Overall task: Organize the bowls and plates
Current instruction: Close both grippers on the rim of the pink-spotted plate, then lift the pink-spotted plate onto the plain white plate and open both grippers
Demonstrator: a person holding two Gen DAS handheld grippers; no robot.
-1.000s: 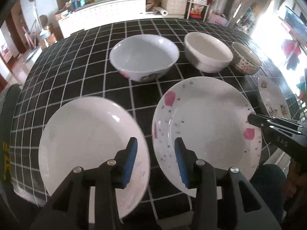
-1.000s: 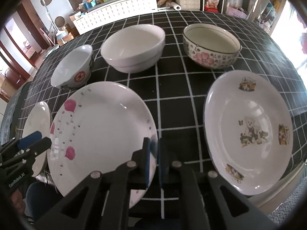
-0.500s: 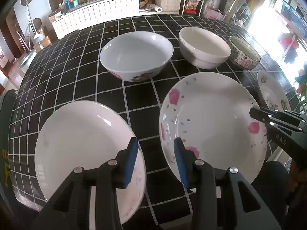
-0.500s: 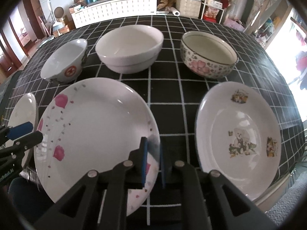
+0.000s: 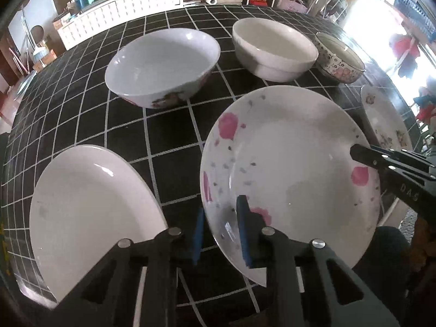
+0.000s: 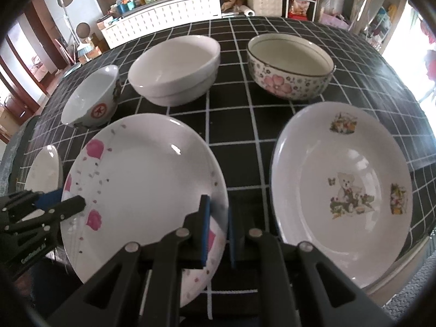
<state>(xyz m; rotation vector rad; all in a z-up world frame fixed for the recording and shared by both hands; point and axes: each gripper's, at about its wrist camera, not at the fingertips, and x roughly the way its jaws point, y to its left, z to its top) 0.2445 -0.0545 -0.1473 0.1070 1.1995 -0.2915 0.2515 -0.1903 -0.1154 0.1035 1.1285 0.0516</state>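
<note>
A white plate with pink flowers [image 5: 286, 163] [image 6: 144, 177] lies on the black checked table [image 5: 81, 95]. My left gripper [image 5: 222, 231] [image 6: 64, 201] straddles its left rim. The jaws are closing, and a thin gap still shows beside the left pad [image 5: 199, 234]. My right gripper [image 6: 218, 231] [image 5: 362, 155] is shut on the plate's right rim. A plain white plate [image 5: 90, 204] [image 6: 43, 171] lies to the left, and a plate with a bear print [image 6: 340, 190] [image 5: 387, 122] to the right.
Three bowls stand behind the plates: a white one with a red star [image 5: 163, 62] [image 6: 90, 100], a plain white one [image 5: 272, 46] [image 6: 174, 68] and a flowered one [image 5: 338, 60] [image 6: 288, 65]. The table's near edge runs just below the plates. A cluttered white cabinet [image 6: 169, 11] stands beyond.
My left gripper has moved right and down, from the gap between the two plates onto the flowered plate's left rim, and its jaws have narrowed. The right gripper has kept its grip.
</note>
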